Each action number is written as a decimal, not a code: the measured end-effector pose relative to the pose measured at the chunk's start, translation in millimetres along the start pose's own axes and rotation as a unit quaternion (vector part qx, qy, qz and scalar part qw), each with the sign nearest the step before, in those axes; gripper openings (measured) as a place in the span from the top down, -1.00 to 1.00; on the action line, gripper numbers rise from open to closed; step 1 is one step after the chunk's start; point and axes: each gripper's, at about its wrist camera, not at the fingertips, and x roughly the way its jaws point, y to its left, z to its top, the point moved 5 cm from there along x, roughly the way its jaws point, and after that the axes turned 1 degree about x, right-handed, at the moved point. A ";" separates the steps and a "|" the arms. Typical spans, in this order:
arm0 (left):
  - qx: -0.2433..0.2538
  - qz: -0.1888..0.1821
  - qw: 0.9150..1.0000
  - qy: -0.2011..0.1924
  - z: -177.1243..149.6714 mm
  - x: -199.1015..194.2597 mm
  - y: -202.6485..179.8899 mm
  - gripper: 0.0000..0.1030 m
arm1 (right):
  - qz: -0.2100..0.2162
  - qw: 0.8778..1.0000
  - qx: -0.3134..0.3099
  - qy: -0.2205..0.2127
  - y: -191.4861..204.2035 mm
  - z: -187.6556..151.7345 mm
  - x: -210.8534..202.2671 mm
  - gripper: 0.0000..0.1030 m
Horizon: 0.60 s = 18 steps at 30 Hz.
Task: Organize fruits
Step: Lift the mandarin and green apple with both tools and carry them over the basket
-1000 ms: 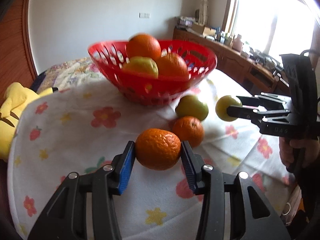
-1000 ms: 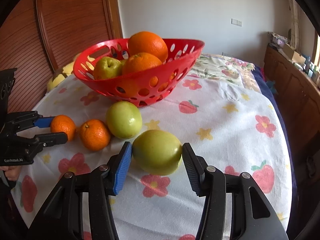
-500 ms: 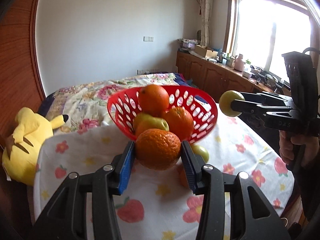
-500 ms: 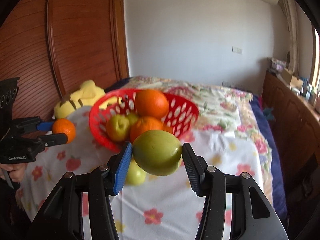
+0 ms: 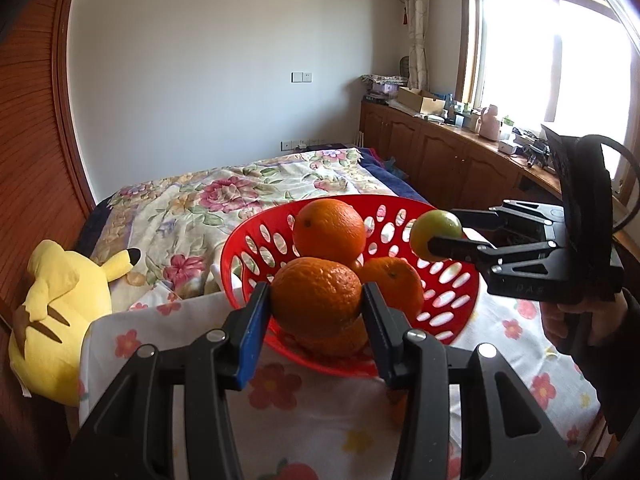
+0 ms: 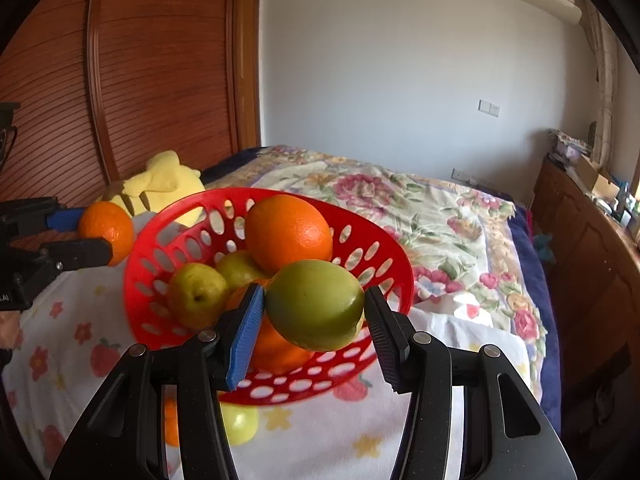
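Observation:
My left gripper point(image 5: 316, 300) is shut on an orange point(image 5: 316, 296) and holds it at the near rim of the red basket point(image 5: 256, 240). My right gripper point(image 6: 316, 304) is shut on a green apple point(image 6: 316, 304) and holds it over the basket's point(image 6: 140, 256) near side. The basket holds oranges point(image 6: 288, 232) and green apples point(image 6: 196, 294). In the left wrist view the right gripper point(image 5: 432, 236) with its apple point(image 5: 434, 230) is at the basket's right rim. In the right wrist view the left gripper point(image 6: 96, 232) with its orange point(image 6: 106, 230) is left of the basket.
The basket stands on a table with a white flowered cloth point(image 6: 60, 344). A green apple point(image 6: 240, 424) and an orange point(image 6: 171, 420) lie on the cloth under my right gripper. A yellow plush toy point(image 5: 60, 308) lies at the left. A flowered bed point(image 6: 420, 208) is behind.
Both grippers have risen from the table with their fruit and moved in toward the basket. The view now looks down on the basket from higher up.

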 end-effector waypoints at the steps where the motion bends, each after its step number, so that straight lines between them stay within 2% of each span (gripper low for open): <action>1: 0.001 0.001 1.000 0.001 1.1 3.7 0.8 0.13 | 0.002 1.000 0.001 0.001 -1.3 -0.2 3.1 -0.02; 8: 0.002 0.008 1.000 0.013 4.9 26.2 4.8 0.13 | 0.015 1.000 0.006 0.008 -5.0 -5.1 16.8 -0.02; 18: 0.000 0.010 1.000 0.023 3.7 47.0 6.6 0.13 | 0.017 1.000 0.009 -0.004 -6.6 -4.6 19.3 -0.03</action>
